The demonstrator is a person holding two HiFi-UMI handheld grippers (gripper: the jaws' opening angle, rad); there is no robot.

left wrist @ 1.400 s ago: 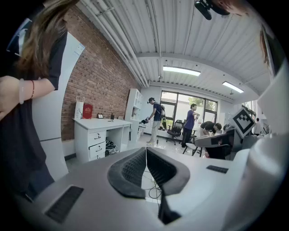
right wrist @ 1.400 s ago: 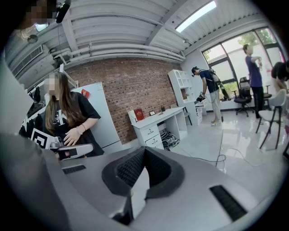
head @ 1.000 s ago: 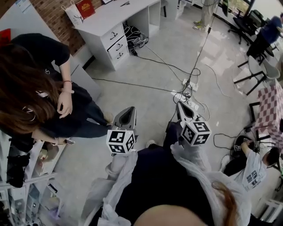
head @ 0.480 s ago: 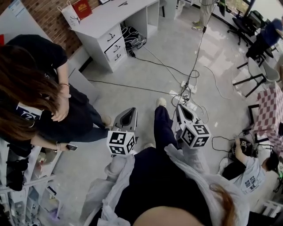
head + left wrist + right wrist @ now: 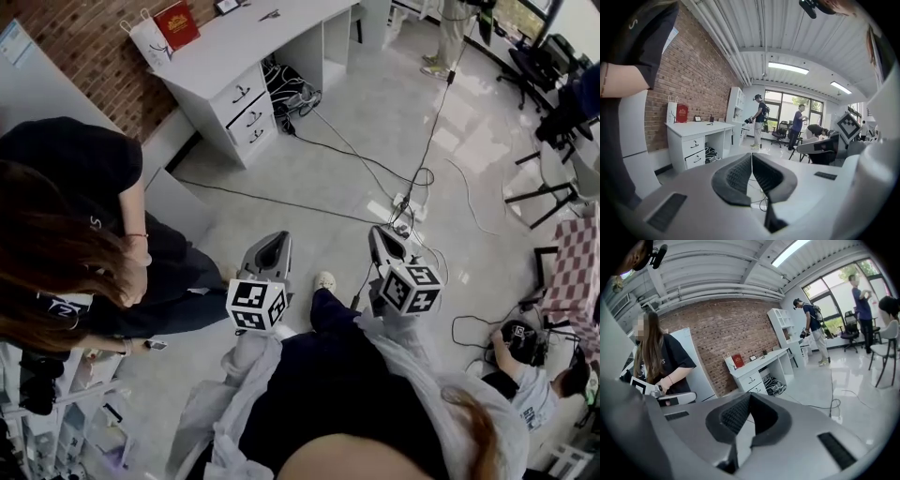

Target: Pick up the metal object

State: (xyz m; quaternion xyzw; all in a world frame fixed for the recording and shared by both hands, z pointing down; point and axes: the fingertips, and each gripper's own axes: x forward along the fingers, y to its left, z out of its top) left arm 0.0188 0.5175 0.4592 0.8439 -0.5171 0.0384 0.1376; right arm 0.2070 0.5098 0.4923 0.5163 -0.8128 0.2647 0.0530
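Note:
No metal object shows in any view. In the head view my left gripper (image 5: pixel 272 240) and my right gripper (image 5: pixel 380 234) are held side by side in front of my body, above a pale tiled floor. Both point forward and carry nothing. In the left gripper view the dark ribbed pads (image 5: pixel 740 174) meet at the tip of the left gripper (image 5: pixel 751 155), so it is shut. The right gripper view shows the right gripper (image 5: pixel 749 395) the same way, shut with nothing between its pads (image 5: pixel 735 414).
A white desk with drawers (image 5: pixel 246 58) stands ahead by a brick wall. Cables and a power strip (image 5: pixel 405 199) lie across the floor. A person in black (image 5: pixel 89 220) stands close on my left beside a shelf (image 5: pixel 56 412). Chairs and a seated person (image 5: pixel 530 380) are at the right.
The head view has shifted slightly over the floor and my foot has moved under me. The person on the left has shifted. Both grippers keep their place and stay shut.

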